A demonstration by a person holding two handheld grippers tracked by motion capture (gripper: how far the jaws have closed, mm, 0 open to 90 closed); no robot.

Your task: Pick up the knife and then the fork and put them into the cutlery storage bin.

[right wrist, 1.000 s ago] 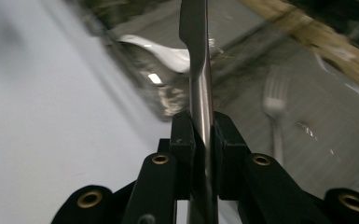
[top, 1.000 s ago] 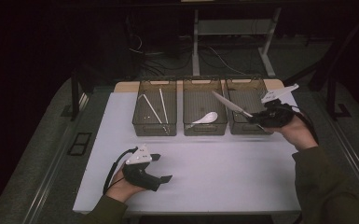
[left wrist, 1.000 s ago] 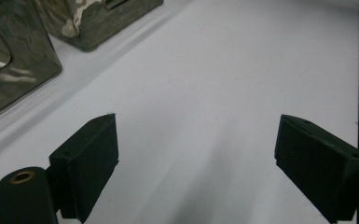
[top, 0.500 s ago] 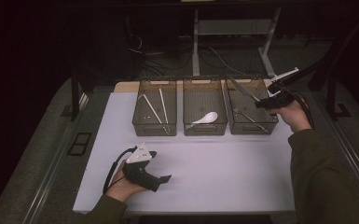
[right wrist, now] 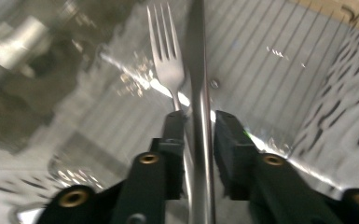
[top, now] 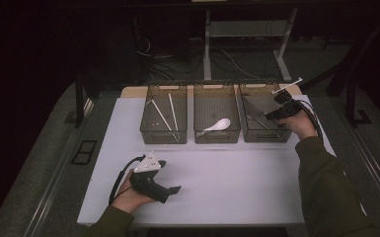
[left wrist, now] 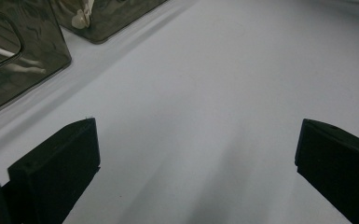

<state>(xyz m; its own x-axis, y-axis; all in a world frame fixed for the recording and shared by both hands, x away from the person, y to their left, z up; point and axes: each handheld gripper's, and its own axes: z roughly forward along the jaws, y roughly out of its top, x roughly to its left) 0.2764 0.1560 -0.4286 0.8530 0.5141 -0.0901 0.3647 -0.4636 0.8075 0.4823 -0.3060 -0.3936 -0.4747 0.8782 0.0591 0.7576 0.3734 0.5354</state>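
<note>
Now sorting cutlery: right gripper (right wrist: 195,123) over right bin (top: 286,136), knife (right wrist: 200,93) between its jaws, blade pointing into bin beside fork (right wrist: 165,51) lying inside. Jaws have just been opening; pads look slightly off knife, so release under way. Left gripper (left wrist: 191,154) rests on white table (top: 237,173), jaws spread wide, empty. Next, likely: let knife settle, then withdraw upward clear of bin wall.
</note>
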